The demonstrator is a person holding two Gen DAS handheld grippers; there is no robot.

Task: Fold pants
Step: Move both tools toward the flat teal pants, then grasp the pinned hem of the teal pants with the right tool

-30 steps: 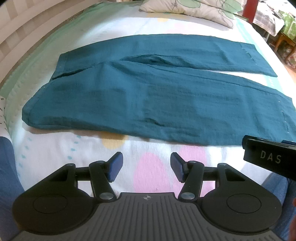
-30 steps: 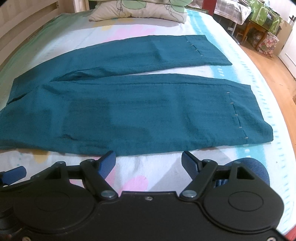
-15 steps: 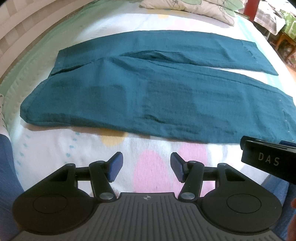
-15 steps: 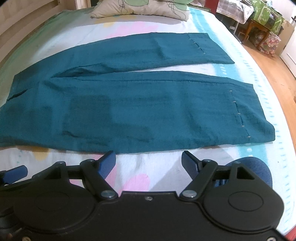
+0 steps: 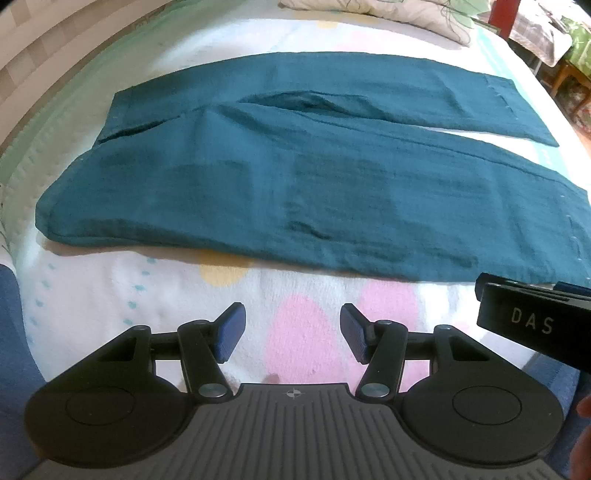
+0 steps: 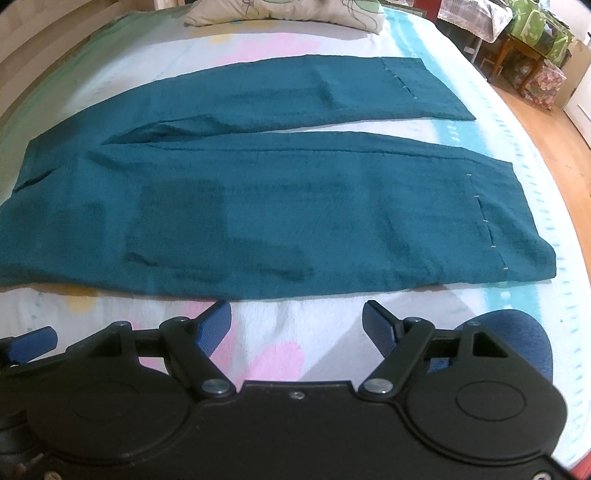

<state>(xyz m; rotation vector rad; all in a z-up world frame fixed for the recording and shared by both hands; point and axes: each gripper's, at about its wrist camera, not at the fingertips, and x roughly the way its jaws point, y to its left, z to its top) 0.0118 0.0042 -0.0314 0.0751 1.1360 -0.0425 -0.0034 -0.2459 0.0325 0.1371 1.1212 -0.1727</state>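
Teal pants [image 5: 295, 184] are spread flat across a pastel-spotted bed [image 5: 314, 332], a pillow [image 6: 288, 14] at its far edge, while both grippers [image 5: 291, 332] [image 6: 295, 326] are held wide-jawed and empty above its near edge.

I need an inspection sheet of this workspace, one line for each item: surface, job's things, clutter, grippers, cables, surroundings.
Surface: bed with a pastel spotted cover.
Job's things: teal pants lie flat and unfolded, legs spread apart, waist to the left.
Clutter: pillow at the far edge, apart from the pants.
Grippers: left gripper and right gripper both open, empty, short of the near pant edge.
Cables: nothing seen.
Surroundings: wooden floor; furniture with green cloth at the far right.
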